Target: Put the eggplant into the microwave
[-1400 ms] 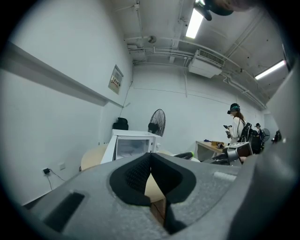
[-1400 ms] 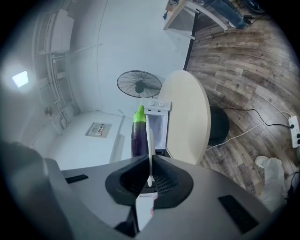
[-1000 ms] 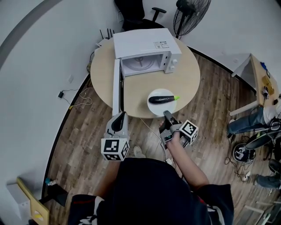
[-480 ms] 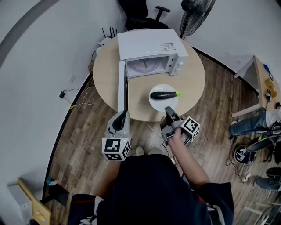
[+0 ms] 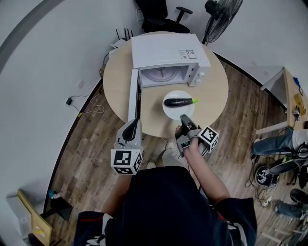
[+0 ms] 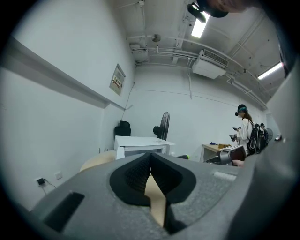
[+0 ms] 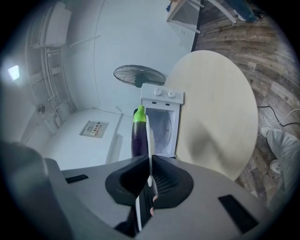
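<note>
A dark purple eggplant (image 5: 179, 102) with a green stem lies on a white plate (image 5: 168, 109) on the round table (image 5: 118, 86). Behind it stands the white microwave (image 5: 169, 48), its door (image 5: 133, 98) swung open toward me. My right gripper (image 5: 184, 118) is at the plate's near rim. In the right gripper view the jaws are shut on the thin plate (image 7: 149, 140) edge, and the eggplant (image 7: 138, 135) lies beyond them, in line with the open microwave (image 7: 163, 123). My left gripper (image 5: 131, 130) hangs shut and empty by the table's edge, below the door's end.
A standing fan (image 5: 219, 13) and a black office chair (image 5: 161, 14) stand behind the table. Cables (image 5: 84, 108) lie on the wood floor at the left. A desk (image 5: 291, 91) and seated legs are at the right. A person (image 6: 243, 130) stands far off in the left gripper view.
The head view has shifted, so the table and microwave sit slightly higher and to the right. The right gripper stays at the plate's near rim. The left gripper has hardly moved.
</note>
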Tool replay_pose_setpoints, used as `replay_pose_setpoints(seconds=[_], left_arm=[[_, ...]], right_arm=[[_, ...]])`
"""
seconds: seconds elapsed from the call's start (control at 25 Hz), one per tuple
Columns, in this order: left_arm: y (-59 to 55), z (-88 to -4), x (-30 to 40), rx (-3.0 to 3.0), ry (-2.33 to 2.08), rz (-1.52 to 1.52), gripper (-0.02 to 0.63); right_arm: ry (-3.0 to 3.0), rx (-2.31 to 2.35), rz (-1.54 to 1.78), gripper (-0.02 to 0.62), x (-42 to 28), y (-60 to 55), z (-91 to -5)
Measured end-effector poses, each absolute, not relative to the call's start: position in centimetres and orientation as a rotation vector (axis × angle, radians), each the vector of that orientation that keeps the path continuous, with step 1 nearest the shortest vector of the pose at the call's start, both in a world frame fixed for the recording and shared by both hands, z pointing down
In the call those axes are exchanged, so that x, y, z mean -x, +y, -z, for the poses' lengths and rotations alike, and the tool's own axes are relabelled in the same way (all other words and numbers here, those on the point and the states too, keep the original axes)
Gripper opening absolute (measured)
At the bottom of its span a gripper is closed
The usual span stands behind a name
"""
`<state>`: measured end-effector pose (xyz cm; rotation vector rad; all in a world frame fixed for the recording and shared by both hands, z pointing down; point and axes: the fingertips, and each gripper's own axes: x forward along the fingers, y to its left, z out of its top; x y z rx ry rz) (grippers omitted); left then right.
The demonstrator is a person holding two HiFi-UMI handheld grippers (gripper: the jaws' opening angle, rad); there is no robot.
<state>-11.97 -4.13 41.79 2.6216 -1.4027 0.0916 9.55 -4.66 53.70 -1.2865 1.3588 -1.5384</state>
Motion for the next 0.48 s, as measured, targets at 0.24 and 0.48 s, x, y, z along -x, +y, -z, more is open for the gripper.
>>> replay_pose_setpoints(seconds=[0.24, 0.48], left_arm=[[-6.9, -41.1, 10.8, -2.587, -1.457, -0.068, 0.017], [-8.9, -41.3, 8.1, -2.563, -1.463, -0.076, 0.017]], right_arm=[[1.412, 1.267, 1.571, 0.020, -10.6, -8.7, -53.1], [1.433, 1.255, 1.624, 0.020, -11.8, -12.0, -53.7]])
